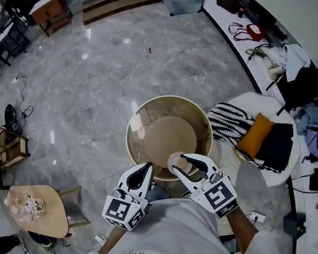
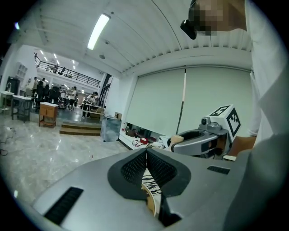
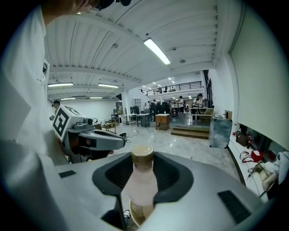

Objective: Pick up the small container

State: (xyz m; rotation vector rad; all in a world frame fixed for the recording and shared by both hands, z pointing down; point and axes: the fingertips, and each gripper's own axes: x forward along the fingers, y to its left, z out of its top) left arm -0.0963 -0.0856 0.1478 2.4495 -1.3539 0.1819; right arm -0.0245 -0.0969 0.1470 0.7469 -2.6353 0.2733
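Right gripper (image 3: 142, 170) clamps a small pale-pink bottle (image 3: 141, 187) with a tan cap, lower centre, above a round beige tub (image 1: 150, 107). Left gripper (image 2: 146, 153) jaws meet, empty.

The right gripper (image 1: 181, 165) hides most of the small container (image 1: 174, 162) — seen from above.

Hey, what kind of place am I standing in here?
Probably a large open-plan workshop or office hall: polished grey marble floor, white work tables with people standing around at the far end, and a railed mezzanine balcony above them.
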